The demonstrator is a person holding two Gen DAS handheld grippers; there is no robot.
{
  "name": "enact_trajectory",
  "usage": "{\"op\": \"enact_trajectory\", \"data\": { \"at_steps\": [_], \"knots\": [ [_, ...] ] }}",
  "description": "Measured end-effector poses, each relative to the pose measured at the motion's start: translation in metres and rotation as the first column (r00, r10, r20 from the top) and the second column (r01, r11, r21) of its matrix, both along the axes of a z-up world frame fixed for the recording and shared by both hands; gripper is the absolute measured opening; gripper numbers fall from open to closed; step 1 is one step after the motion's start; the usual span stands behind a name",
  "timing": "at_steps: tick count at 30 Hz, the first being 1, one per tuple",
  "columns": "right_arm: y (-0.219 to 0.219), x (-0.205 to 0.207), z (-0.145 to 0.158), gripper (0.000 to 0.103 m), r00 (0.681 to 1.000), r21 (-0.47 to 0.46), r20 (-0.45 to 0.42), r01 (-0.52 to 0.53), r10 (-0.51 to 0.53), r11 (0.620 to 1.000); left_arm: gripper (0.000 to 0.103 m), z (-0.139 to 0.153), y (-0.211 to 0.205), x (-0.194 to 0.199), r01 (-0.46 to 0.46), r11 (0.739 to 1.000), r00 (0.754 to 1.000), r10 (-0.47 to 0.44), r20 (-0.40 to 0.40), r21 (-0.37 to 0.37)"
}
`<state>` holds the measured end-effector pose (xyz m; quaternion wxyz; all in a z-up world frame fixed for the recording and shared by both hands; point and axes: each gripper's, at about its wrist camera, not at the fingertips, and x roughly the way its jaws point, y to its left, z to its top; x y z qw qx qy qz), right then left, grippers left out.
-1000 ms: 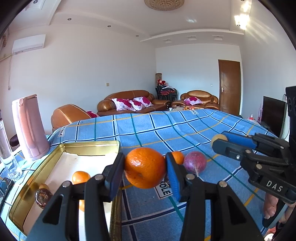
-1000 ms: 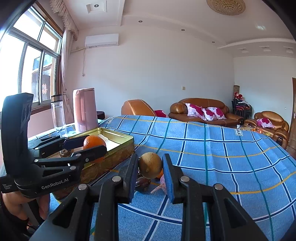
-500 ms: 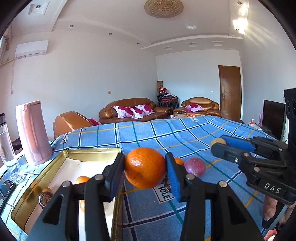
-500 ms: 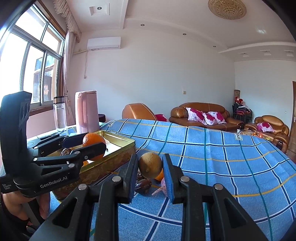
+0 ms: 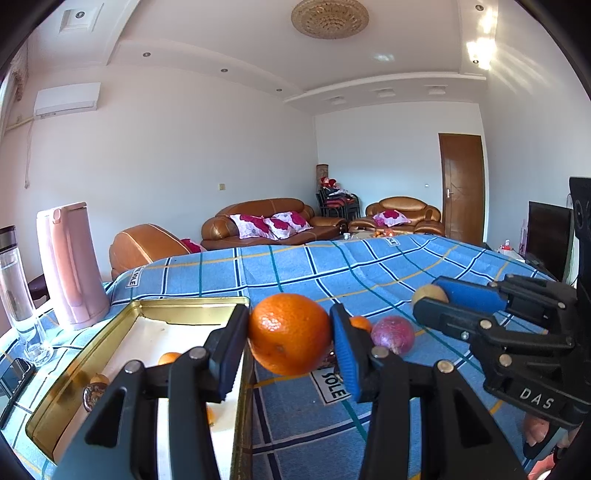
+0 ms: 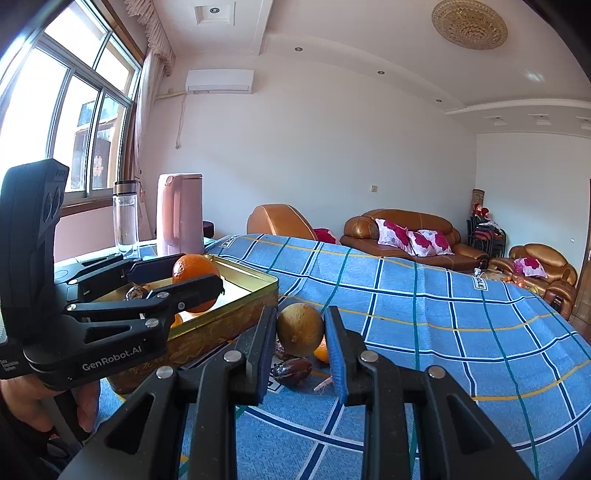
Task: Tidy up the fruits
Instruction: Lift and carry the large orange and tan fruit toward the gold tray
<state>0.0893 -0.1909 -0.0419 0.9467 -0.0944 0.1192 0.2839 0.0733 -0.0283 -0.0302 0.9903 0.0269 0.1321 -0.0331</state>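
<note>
Your left gripper (image 5: 290,338) was clamped on the orange (image 5: 289,333), which hung beside the tin (image 5: 192,302), whose opening lay to its left. Your right gripper (image 6: 300,332), farther off, gripped the brown fruit (image 6: 300,329).

This is a home living room. Brown leather sofas (image 5: 273,221) with pink flowered cushions (image 6: 413,236) line the far wall, with a matching armchair (image 5: 404,215) beside a wooden door (image 5: 461,184). A split air conditioner (image 6: 220,82) hangs high on the white wall near a curtained window (image 6: 74,122), and an ornate ceiling lamp (image 5: 330,17) sits among recessed lights. A dark television screen (image 5: 548,236) stands at the right. A blue checked cloth (image 5: 369,273) covers the bench, with a pink kettle (image 5: 70,266) at its left edge.
</note>
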Motion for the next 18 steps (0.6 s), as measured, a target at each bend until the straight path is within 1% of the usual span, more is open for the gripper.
{"op": "enact_trajectory", "data": {
  "at_steps": [10,16,18],
  "knots": [
    [0.014,0.001,-0.001,0.028,0.999,-0.006,-0.020,-0.032,0.032,0.999,0.047,-0.002,0.015,0.003,-0.022,1.000,1.000,0.021,-0.018,-0.014],
    [0.028,0.001,-0.002,0.028,0.998,-0.032,-0.025,-0.057,0.057,0.998,0.047,-0.002,0.024,0.002,-0.035,0.999,0.999,0.035,-0.026,-0.023],
    [0.033,0.001,-0.001,0.028,0.997,-0.035,-0.027,-0.068,0.067,0.997,0.047,-0.002,0.028,0.003,-0.051,0.998,0.998,0.051,-0.040,-0.020]
  ]
}}
